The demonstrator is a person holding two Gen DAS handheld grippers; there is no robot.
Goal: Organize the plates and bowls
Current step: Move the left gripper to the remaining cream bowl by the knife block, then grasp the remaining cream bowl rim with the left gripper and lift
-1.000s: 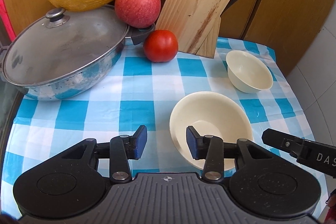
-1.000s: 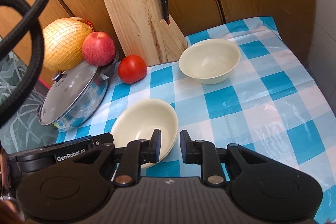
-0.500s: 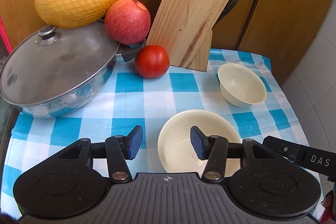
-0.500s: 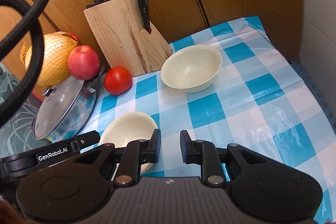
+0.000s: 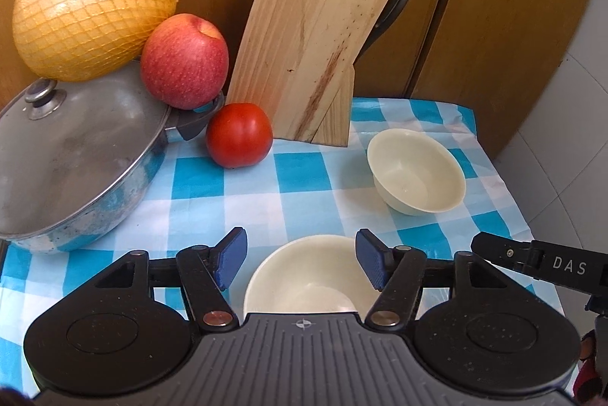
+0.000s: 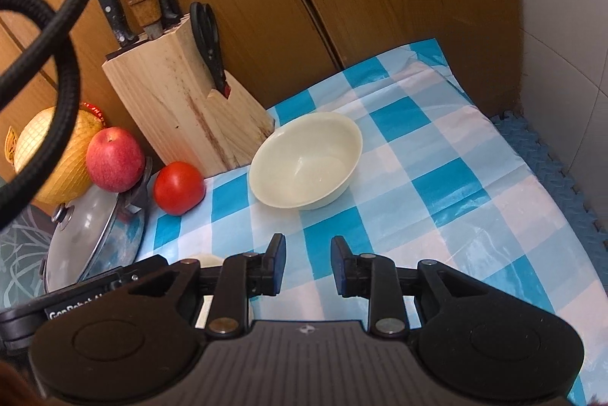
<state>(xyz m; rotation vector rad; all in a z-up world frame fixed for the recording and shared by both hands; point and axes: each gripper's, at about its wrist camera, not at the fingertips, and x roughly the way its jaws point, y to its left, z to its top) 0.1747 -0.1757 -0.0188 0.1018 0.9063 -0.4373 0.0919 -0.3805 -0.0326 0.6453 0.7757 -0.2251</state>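
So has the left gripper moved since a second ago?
Yes. The left gripper has pulled back from the knife block, which now sits higher in its view, and its fingers are opening over the near bowl.

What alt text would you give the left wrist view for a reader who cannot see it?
The left gripper, fingers opening, hangs over a cream bowl on a blue checked tablecloth, gripping nothing. A second cream bowl sits farther right; behind are a tomato, knife block and lidded pan.
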